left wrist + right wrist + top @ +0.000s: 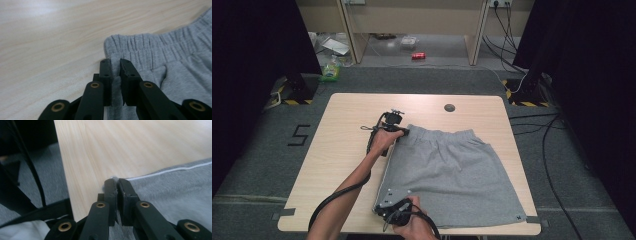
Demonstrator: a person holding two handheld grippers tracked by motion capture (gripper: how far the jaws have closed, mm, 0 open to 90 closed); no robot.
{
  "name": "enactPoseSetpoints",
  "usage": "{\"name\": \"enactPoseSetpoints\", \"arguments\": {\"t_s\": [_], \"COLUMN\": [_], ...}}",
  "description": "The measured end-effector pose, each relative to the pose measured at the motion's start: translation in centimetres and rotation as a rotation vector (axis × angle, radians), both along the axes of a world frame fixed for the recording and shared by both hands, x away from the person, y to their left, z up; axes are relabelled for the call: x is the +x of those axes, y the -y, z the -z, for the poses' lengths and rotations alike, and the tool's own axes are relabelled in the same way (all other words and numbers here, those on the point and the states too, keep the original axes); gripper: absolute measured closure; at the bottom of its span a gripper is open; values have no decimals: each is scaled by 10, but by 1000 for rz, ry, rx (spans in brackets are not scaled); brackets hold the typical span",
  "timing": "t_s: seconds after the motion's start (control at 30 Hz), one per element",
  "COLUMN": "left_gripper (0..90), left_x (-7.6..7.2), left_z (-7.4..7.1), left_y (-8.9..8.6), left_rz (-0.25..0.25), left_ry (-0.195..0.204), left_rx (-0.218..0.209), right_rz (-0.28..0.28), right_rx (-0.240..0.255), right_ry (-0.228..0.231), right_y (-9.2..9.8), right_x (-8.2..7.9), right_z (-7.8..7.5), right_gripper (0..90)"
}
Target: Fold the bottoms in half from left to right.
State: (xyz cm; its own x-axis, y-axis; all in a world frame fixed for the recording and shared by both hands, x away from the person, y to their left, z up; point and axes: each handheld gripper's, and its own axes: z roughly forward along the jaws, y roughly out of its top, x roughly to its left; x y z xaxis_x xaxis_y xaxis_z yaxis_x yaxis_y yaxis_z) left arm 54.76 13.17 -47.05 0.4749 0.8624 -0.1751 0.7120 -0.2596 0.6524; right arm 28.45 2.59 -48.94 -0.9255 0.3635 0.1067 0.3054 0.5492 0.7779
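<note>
Grey fleece shorts (452, 172) lie flat on the pale wooden table (347, 150). Left gripper (115, 65) pinches their elastic waistband corner; right gripper (116, 185) pinches their hem corner. Likely folding: lift both corners together, evenly, keeping the edge taut.

Plain heather-grey fleece shorts (452, 170) with a thin white side stripe lie on the pale, fine-grained wooden table (347, 115); both grippers are matt black with brass-coloured rivets, and a small red can (418, 56) sits far off on grey floor
</note>
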Motion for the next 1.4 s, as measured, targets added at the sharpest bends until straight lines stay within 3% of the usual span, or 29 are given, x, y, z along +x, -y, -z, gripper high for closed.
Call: {"name": "enactPoseSetpoints", "arguments": {"t_s": [0.1, 0.13, 0.17, 0.27, 0.37, 0.4, 0.43, 0.53, 0.57, 0.6, 0.7, 0.93, 1.07, 1.4], "left_gripper": [803, 803, 803, 803, 804, 804, 804, 804, 805, 805, 805, 805, 804, 803], "left_x": [-1, -1, -1, -1, -1, -1, -2, -2, -2, -3, -4, -5, -3, -2], "left_z": [-14, -18, -21, -31, -42, -45, -50, -62, -66, -70, -77, -84, -84, -70], "left_y": [4, 6, 9, 18, 28, 31, 35, 48, 53, 58, 76, 118, 141, 192], "left_rz": [1, 2, 2, 7, 4, 7, 7, 16, 20, 26, 45, 85, 98, 134], "left_ry": [12, 12, 14, 20, 26, 28, 30, 40, 44, 47, 56, 54, 43, 15], "left_rx": [-14, -14, -9, 1, 0, 3, 3, 4, -1, -4, 1, -30, -41, -63], "right_rz": [19, 39, 39, 79, 134, 163, 163, 209, 242, 242, 295, 426, 497, 610], "right_rx": [37, 65, 65, 102, 136, 149, 149, 175, 190, 190, 217, 269, 292, 298], "right_ry": [4, 14, 14, 29, 38, 47, 47, 54, 64, 64, 81, 125, 139, 144], "right_y": [17, 31, 31, 56, 84, 101, 101, 126, 142, 142, 168, 226, 255, 296], "right_x": [-2, -4, -4, -7, -9, -11, -11, -15, -18, -18, -25, -42, -50, -64], "right_z": [-13, -22, -22, -33, -40, -43, -43, -48, -51, -51, -56, -66, -65, -53], "right_gripper": [858, 858, 858, 858, 858, 858, 858, 859, 859, 859, 860, 860, 861, 861]}}
